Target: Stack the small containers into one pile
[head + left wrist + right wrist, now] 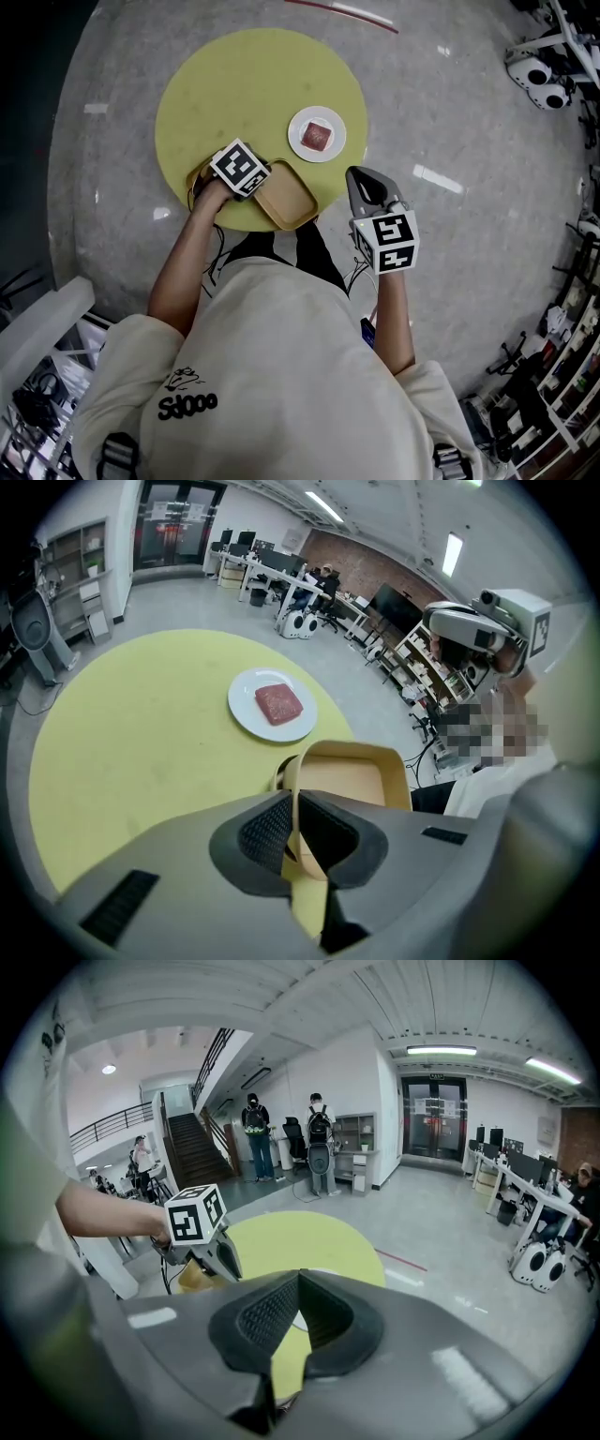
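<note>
A tan rectangular container (288,200) (352,780) is tilted at the near edge of the round yellow table (225,84). My left gripper (266,182) (295,803) is shut on its thin side wall. The rim of a second tan container (197,180) (278,776) shows just behind and below it; how the two sit together is hidden. My right gripper (360,175) (298,1281) hangs off the table's right edge over the floor, shut with nothing between its pads. In the right gripper view the left gripper (199,1222) and a tan container (192,1279) show at the left.
A white plate (317,133) (272,705) with a reddish-brown slab on it sits right of the table's middle, just beyond the containers. Grey polished floor surrounds the table. Office desks, shelves and people stand far off.
</note>
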A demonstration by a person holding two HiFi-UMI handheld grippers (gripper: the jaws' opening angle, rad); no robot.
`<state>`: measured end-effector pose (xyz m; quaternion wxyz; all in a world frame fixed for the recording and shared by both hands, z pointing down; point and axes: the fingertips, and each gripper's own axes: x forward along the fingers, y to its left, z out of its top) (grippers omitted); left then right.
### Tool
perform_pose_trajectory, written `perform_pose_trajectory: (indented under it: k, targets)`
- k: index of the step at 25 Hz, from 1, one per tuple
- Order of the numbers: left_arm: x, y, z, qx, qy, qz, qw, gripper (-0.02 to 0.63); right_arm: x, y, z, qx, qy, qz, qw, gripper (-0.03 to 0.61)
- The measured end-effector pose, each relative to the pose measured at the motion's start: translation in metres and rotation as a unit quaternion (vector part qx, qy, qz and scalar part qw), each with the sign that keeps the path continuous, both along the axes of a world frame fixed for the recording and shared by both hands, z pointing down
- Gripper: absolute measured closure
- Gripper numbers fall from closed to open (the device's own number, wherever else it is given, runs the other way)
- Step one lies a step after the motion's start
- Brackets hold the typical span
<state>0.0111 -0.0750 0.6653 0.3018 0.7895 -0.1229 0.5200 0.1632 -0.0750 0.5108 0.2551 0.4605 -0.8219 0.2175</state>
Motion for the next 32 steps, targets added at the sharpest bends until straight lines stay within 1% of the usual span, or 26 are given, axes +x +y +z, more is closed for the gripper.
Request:
perform_pose_trajectory:
  k: [3, 10, 15, 18, 21, 23, 26, 32]
  targets:
    - [-0.002, 0.001, 0.000, -0.011, -0.005, -0.009, 0.9999, 0.588, 0.000, 0.000, 0.002, -0.001, -0.003, -0.002, 1.000, 0.571]
    - [-0.007, 0.004, 0.003, -0.007, -0.029, -0.014, 0.9995, 0.588, 0.003, -0.001, 0.005, -0.003, -0.016, -0.009, 1.000, 0.571]
    - [-0.006, 0.000, 0.007, 0.014, -0.050, -0.015, 0.9985, 0.586, 0.007, -0.002, 0.011, -0.009, -0.025, -0.020, 0.999, 0.571]
    - [-0.004, -0.003, 0.010, 0.024, -0.052, -0.022, 0.9981, 0.584, 0.008, -0.006, 0.013, -0.010, -0.028, -0.029, 0.999, 0.571]
    - [-0.006, -0.004, 0.013, 0.037, -0.061, -0.025, 0.9971, 0.557, 0.009, -0.007, 0.014, -0.011, -0.030, -0.035, 0.999, 0.570]
    - [-0.007, -0.006, 0.013, 0.042, -0.060, -0.034, 0.9967, 0.549, 0.010, -0.008, 0.014, -0.011, -0.031, -0.038, 0.999, 0.571]
    - [-0.010, -0.010, 0.011, 0.052, -0.050, -0.060, 0.9956, 0.546, 0.010, -0.008, 0.015, -0.011, -0.031, -0.044, 0.999, 0.571]
    - [-0.022, -0.022, 0.001, 0.112, -0.025, -0.108, 0.9875, 0.543, 0.005, -0.010, 0.013, -0.004, -0.029, -0.054, 0.998, 0.571]
